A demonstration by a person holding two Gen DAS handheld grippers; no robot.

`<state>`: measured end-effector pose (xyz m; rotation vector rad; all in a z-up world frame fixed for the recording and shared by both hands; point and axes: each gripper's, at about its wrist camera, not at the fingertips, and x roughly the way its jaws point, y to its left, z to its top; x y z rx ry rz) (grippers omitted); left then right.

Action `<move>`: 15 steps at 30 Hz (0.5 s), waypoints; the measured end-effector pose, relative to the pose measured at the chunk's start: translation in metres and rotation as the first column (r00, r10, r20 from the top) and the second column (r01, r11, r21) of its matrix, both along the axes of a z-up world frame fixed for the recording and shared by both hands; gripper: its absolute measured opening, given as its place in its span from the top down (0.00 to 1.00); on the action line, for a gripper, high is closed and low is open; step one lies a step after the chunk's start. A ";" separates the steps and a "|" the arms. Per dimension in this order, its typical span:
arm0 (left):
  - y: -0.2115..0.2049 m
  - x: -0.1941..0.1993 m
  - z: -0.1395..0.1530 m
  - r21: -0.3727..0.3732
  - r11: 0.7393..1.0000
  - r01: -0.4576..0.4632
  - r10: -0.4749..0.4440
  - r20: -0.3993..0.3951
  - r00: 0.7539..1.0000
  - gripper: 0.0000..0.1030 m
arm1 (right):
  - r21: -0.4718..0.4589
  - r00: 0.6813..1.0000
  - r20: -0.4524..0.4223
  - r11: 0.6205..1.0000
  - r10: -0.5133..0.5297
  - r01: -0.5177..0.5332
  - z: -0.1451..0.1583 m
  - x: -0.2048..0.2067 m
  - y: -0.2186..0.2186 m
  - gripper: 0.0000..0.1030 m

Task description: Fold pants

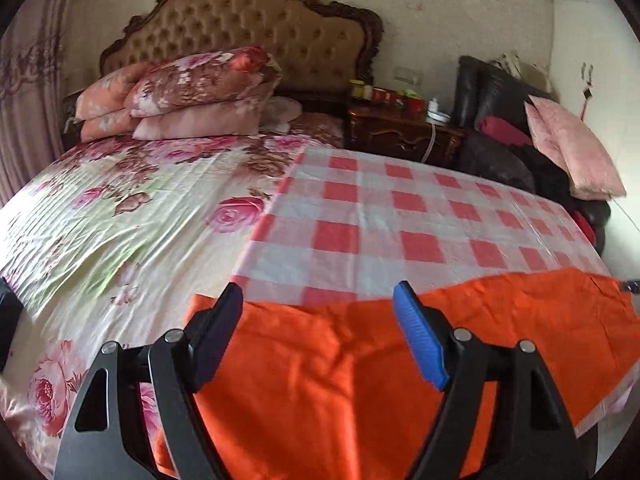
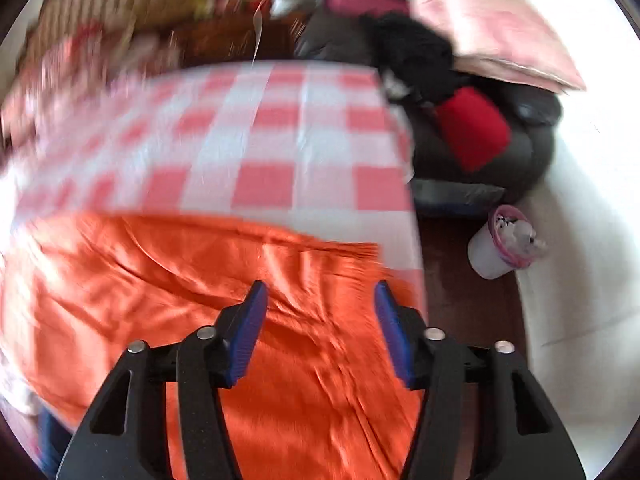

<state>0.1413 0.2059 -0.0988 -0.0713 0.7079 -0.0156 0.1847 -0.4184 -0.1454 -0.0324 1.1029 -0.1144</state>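
On your far left a pink curtain (image 1: 24, 92) hangs beside the tufted headboard (image 1: 248, 28), and stacked floral pillows (image 1: 188, 92) sit at the head of the bed (image 1: 100, 216). The floral sheet covers the bed's left side; a red-and-white checked cloth (image 1: 400, 216) covers the right side.

The orange pants (image 1: 320, 380) lie spread on the near edge of the bed, mostly on the checked cloth, with their left end reaching onto the floral sheet. Your left gripper (image 1: 318, 312) hangs above them with its jaws wide apart, holding nothing.

Further right, beyond the bed, a dark wooden nightstand (image 1: 400, 136) carries small jars and containers. Next to it a black leather seat (image 1: 492, 96) is piled with dark and red clothes, and a pink cushion (image 1: 572, 152) leans on top.

The right wrist view is blurred. There the pants (image 2: 240, 300) are wrinkled and fill the foreground, running up to the bed's right edge. Your right gripper (image 2: 320, 300) is above them, jaws spread, gripping nothing. Off the bed's right side, on the dark floor, stands a white bin (image 2: 500, 244) with a pink liner, close to the piled seat (image 2: 500, 148).
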 end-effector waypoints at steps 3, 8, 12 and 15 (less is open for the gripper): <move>-0.044 -0.007 -0.015 -0.008 0.999 0.053 -0.054 -0.071 0.996 0.40 | -0.147 1.000 0.010 0.989 -0.011 0.013 -0.019 0.019 0.007 0.66; -0.098 -0.019 -0.038 -0.156 0.978 0.139 -0.166 -0.174 0.971 0.63 | -0.066 0.978 0.118 0.981 -0.172 0.181 -0.023 0.012 -0.013 0.63; -0.165 -0.029 -0.046 -0.215 0.921 0.325 -0.365 -0.189 0.911 0.63 | -0.002 0.957 0.197 0.976 -0.212 0.217 -0.011 -0.013 -0.016 0.55; -0.206 -0.039 -0.062 -0.217 0.902 0.374 -0.419 -0.224 0.880 0.65 | 0.068 0.936 0.267 0.973 -0.232 0.222 0.012 -0.047 -0.010 0.51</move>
